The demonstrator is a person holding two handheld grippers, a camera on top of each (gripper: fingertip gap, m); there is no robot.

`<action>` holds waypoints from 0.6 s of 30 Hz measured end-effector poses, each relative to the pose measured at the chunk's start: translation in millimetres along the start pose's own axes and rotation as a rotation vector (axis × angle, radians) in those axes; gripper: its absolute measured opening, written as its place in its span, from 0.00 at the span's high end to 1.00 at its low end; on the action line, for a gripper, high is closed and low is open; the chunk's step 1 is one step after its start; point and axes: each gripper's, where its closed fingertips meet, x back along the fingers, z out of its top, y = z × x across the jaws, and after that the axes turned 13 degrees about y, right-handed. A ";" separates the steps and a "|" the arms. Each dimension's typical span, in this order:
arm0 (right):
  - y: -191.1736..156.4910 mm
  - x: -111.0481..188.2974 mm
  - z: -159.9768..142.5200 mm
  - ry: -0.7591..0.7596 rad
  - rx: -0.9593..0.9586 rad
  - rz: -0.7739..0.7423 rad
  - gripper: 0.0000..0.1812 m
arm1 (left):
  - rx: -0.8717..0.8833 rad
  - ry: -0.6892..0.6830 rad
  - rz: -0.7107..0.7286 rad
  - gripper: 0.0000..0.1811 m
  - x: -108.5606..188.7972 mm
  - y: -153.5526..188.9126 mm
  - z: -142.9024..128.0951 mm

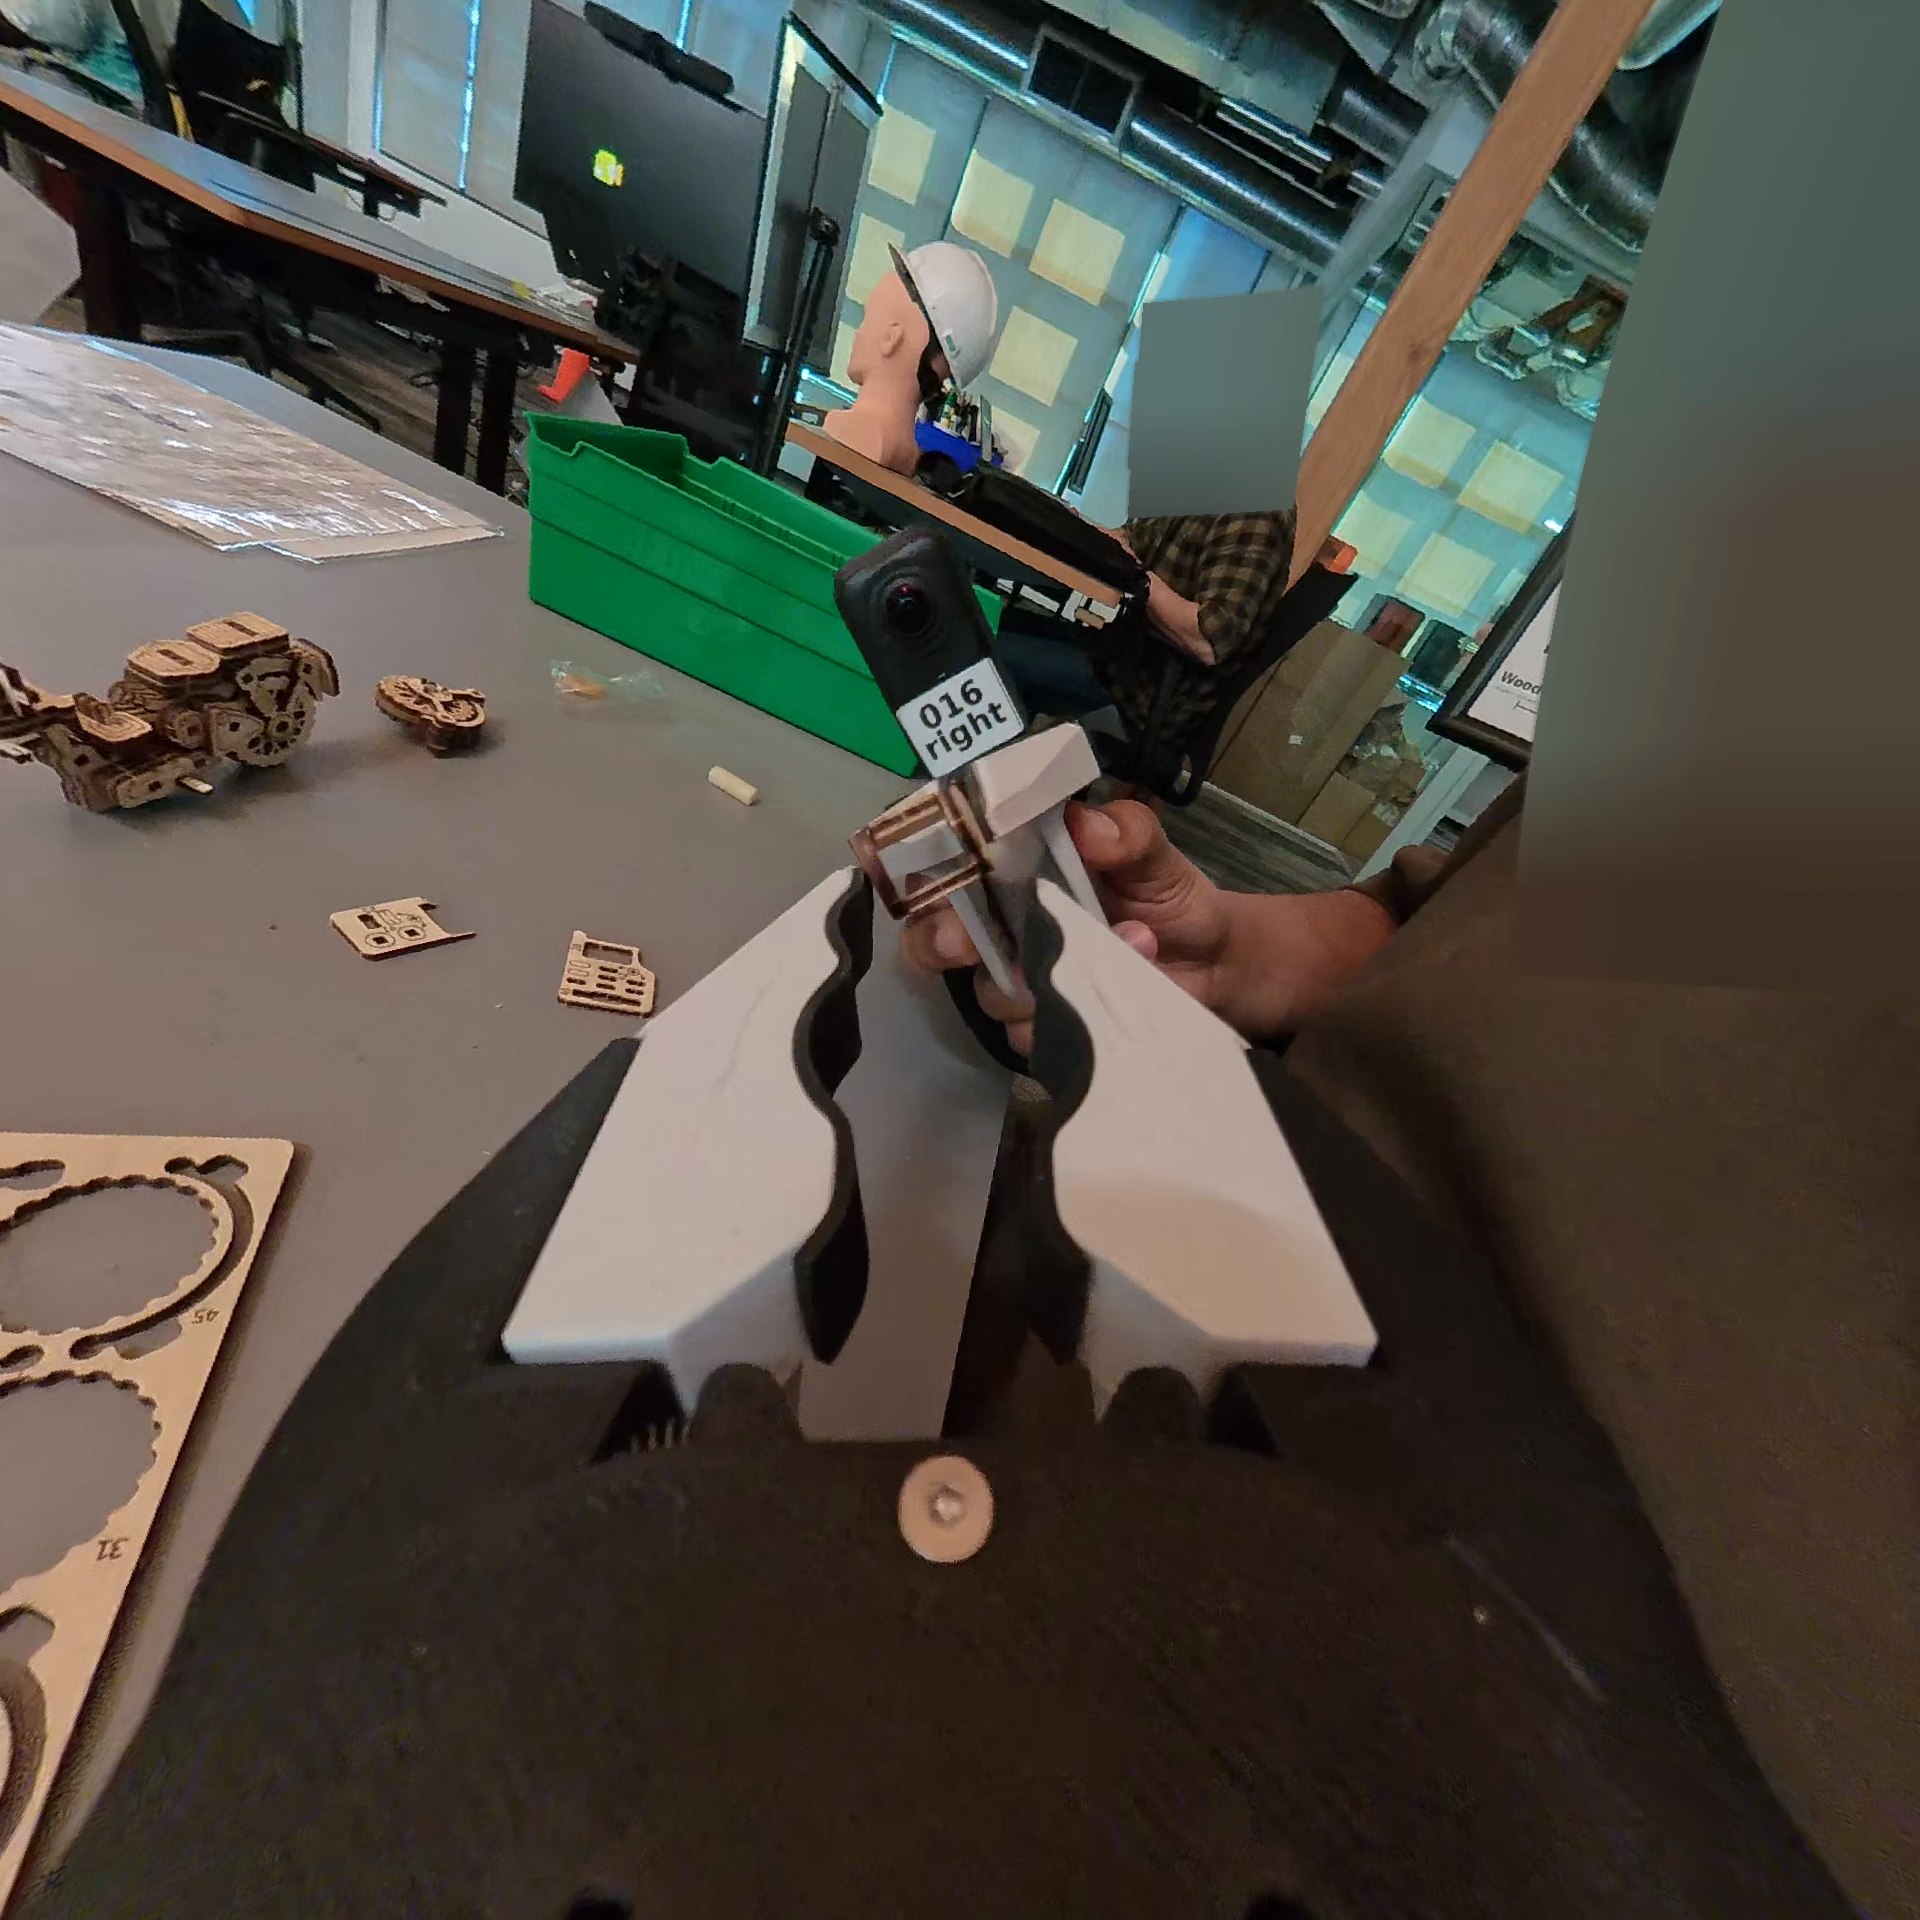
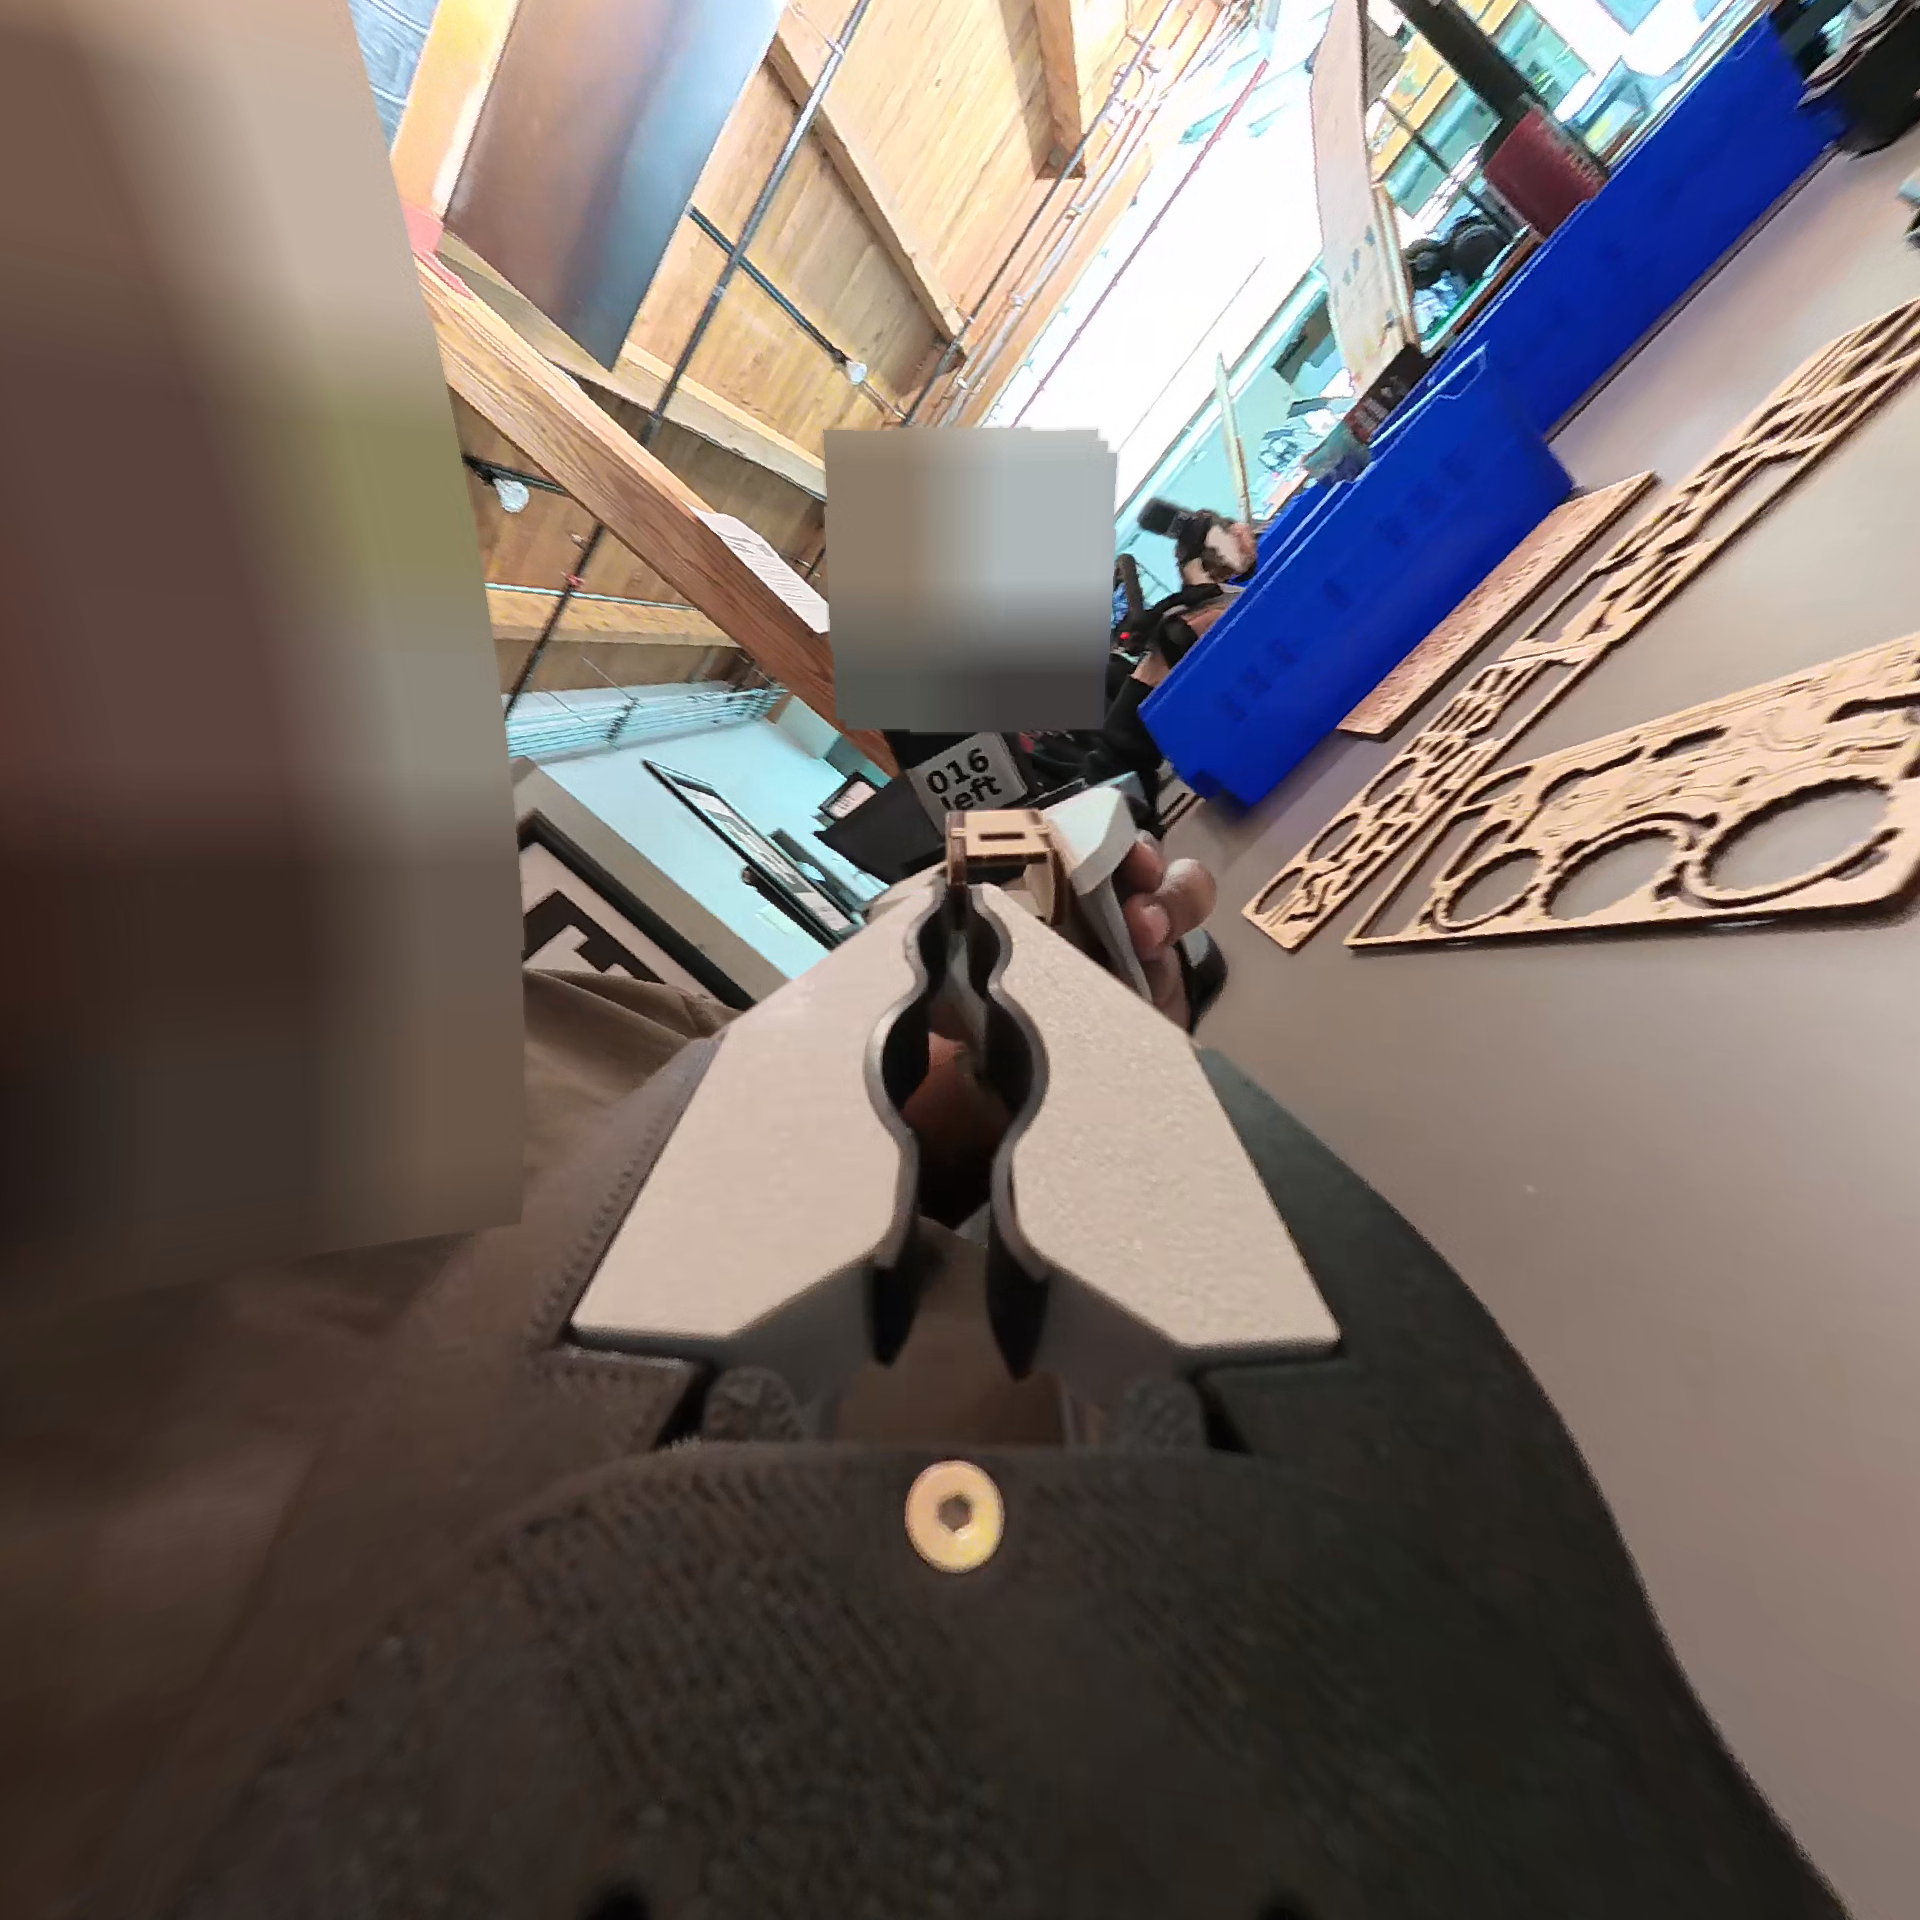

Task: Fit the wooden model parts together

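A small box-like wooden sub-assembly (image 1: 923,854) is held in the air between the two grippers, which face each other above the grey table (image 1: 520,883). My right gripper (image 2: 961,902) is shut on a thin plate of this part (image 2: 997,847); in the left wrist view it (image 1: 1023,800) comes in from the far side. My left gripper (image 1: 951,894) has its jaws standing apart. The part sits at its tips, against the left fingertip (image 1: 854,904). One of its white fingers (image 2: 1091,842) shows beside the part in the right wrist view.
A built wooden motorcycle model (image 1: 177,707), a small wooden wheel part (image 1: 431,712), two flat cut pieces (image 1: 400,928) (image 1: 608,971) and a punched wooden sheet (image 1: 114,1351) lie on the left. A green bin (image 1: 707,582) stands behind. More wooden sheets (image 2: 1662,810) and blue bins (image 2: 1351,623) lie on the right. The grippers are tip to tip, or close to it.
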 end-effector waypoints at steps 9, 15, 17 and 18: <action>-0.3 -1.0 -5.2 -0.056 0.160 -0.035 1.00 | 0.094 0.035 -0.028 0.82 1.1 3.4 2.6; -2.4 -1.8 -9.7 -0.102 0.269 -0.047 1.00 | 0.074 0.035 -0.024 0.88 2.6 1.6 3.3; -2.8 -1.7 -10.1 -0.111 0.289 -0.050 1.00 | 0.060 0.037 -0.025 0.89 2.5 1.7 3.6; -3.1 -1.5 -10.2 -0.114 0.298 -0.052 1.00 | 0.052 0.037 -0.026 0.89 2.4 1.9 3.6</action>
